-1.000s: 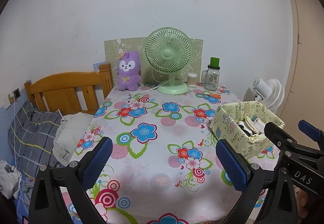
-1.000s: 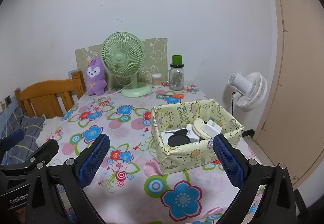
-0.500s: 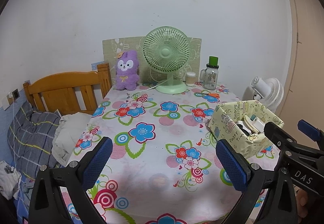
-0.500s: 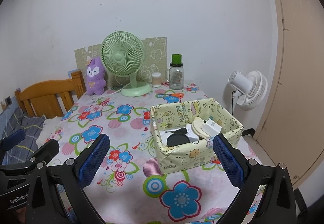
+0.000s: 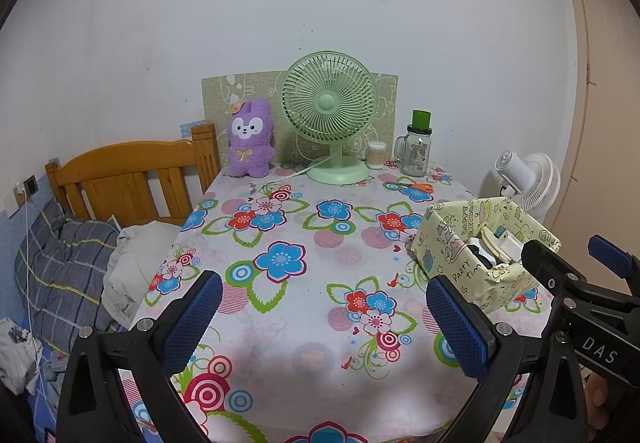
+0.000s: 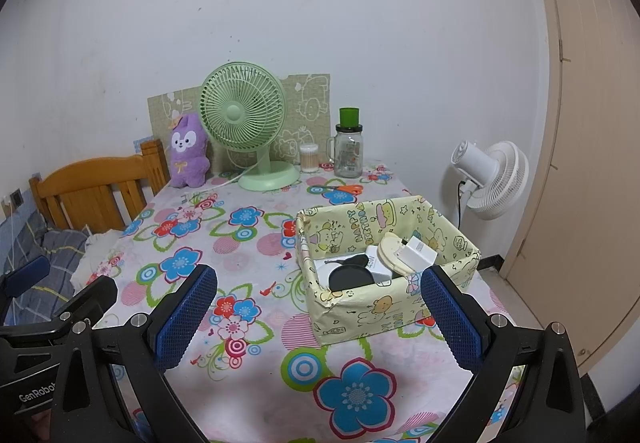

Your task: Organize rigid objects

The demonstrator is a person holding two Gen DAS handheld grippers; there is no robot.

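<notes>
Here, left wrist view: left hand-held gripper (image 5: pixel 322 317) spread wide and empty over the flowered tabletop (image 5: pixel 304 243); yellow patterned box (image 5: pixel 452 263) at right, contents mostly hidden. Right wrist view: right hand-held gripper (image 6: pixel 318 317) equally wide; the box holds a black disc (image 6: pixel 350 278), cream case (image 6: pixel 394 249) and white charger (image 6: pixel 420 254).

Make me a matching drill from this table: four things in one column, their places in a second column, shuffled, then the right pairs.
Things:
1. plush
2. scissors
3. charger
4. jar

Places:
A. inside the box
B. flat on the cloth, in front of the jar
C. back left, beside the green fan
D. back of the table, right of the cotton swabs

Pairs: 1-C, 2-B, 3-A, 4-D
</notes>
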